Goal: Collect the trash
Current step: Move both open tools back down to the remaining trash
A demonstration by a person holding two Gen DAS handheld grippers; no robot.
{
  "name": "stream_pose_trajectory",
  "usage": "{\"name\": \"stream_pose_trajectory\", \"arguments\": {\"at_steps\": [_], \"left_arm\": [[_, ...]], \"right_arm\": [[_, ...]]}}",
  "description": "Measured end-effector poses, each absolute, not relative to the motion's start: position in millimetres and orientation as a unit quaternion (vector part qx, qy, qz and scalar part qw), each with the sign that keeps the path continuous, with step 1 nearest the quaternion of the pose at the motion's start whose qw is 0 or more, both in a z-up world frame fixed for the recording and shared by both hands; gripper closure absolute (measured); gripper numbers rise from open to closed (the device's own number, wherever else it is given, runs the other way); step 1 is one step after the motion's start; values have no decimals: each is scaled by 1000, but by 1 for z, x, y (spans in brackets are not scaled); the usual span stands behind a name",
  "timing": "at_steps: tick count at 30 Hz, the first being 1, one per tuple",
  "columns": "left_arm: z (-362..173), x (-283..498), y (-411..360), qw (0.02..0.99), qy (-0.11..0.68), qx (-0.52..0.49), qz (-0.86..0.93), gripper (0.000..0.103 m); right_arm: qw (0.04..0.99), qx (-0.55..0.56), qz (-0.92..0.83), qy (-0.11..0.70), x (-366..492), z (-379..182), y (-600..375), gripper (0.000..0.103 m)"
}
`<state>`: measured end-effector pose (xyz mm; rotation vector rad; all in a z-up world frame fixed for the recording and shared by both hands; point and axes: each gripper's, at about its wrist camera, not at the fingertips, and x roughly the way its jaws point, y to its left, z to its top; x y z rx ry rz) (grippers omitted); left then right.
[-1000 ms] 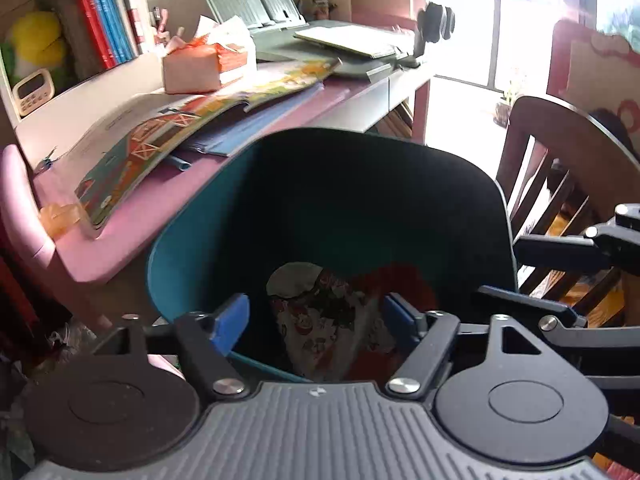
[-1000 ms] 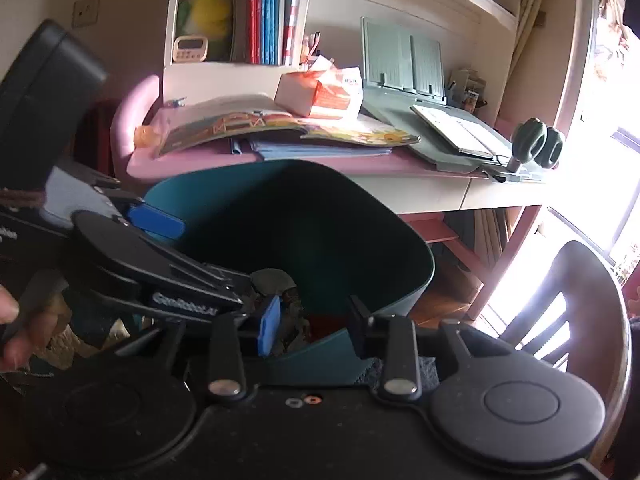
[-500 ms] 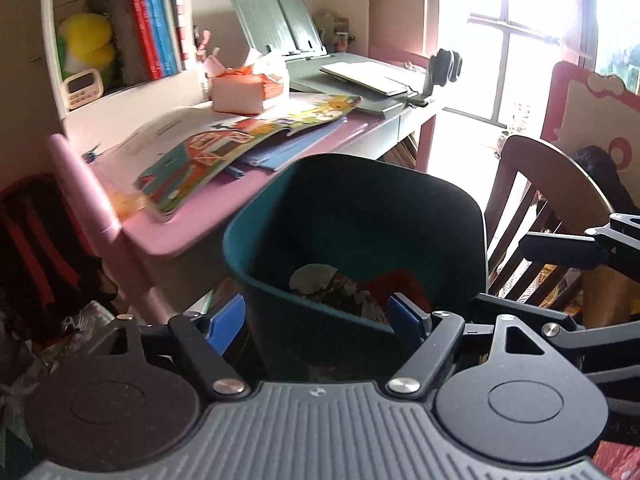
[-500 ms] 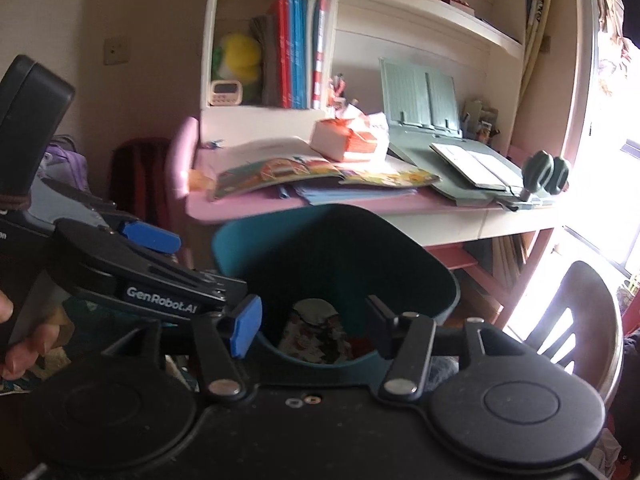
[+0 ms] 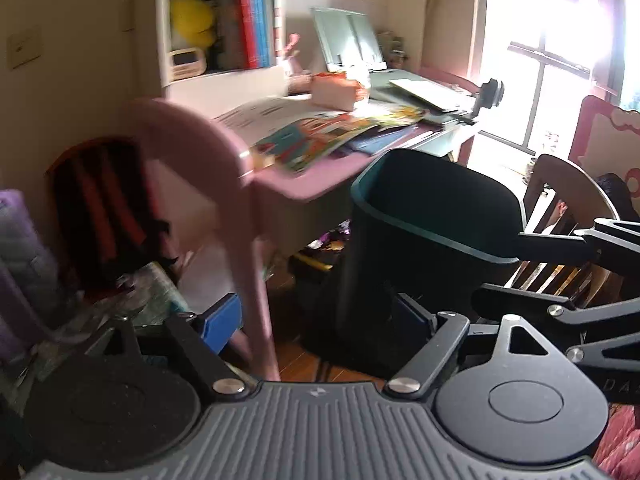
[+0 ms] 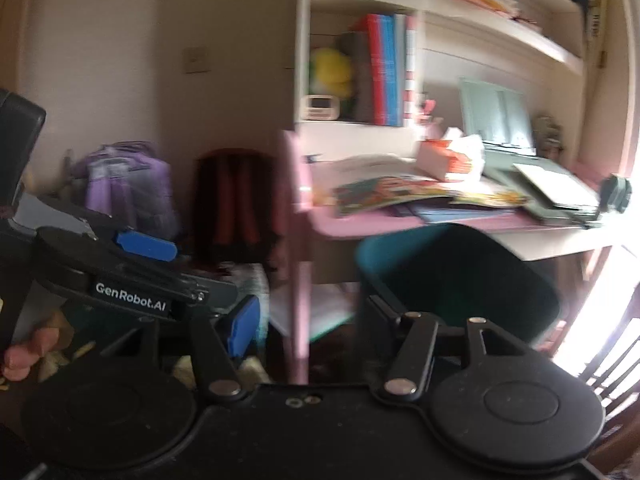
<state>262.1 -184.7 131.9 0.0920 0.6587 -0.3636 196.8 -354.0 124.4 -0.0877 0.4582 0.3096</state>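
A teal trash bin point(image 5: 424, 248) stands on the floor beside a pink desk; it also shows in the right wrist view point(image 6: 452, 276). Its contents are hidden from both views. My left gripper point(image 5: 316, 320) is open and empty, low and to the left of the bin, with its right finger close to the bin's wall. My right gripper point(image 6: 316, 320) is open and empty, in front of the bin's left edge. The left gripper's body point(image 6: 132, 276) shows at the left of the right wrist view.
The pink desk point(image 5: 296, 184) holds picture books point(image 6: 384, 192) and a tissue box point(image 6: 444, 156). Its pink leg point(image 5: 248, 264) stands just left of the bin. A red backpack point(image 6: 236, 204) and a purple bag point(image 6: 124, 188) lean against the wall. A wooden chair point(image 5: 572, 216) stands right.
Both grippers have pulled back and dropped lower, away from the bin's mouth, and swung left. The trash inside the bin has gone out of sight. Both stay open.
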Motion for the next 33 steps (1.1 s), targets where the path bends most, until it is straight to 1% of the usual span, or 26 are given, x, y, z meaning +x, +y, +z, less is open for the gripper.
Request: {"name": "stream_pose_trajectory", "arguments": {"at_steps": [3,4,5,13,19,22,27,33], "left_arm": [[126,251,-152,930,326,37,-164,12],[123,247,-141,931,327,34,-160,6],[120,243,-129,932,327,29,-157,2],[84,214,-32,936,332,-5,-116,1],[43,198,39,937,338,-31,-83,0],[13,192,73,939,335,-33,-65,0],[-51,196,129,922,378,-54,-57,0],[-135,209,178,910,410,-44,-35,0]], "right_arm": [[955,-45,184,227,196,119,-325,45],[953,-46,193,227,196,117,-316,45],[951,-44,204,228,196,114,-306,45],[922,-25,292,253,202,81,-227,44],[897,-26,341,281,210,38,-163,44],[881,-28,361,305,216,9,-133,43],[854,-50,382,350,228,-49,-86,43],[817,-97,399,405,234,-135,-31,43]]}}
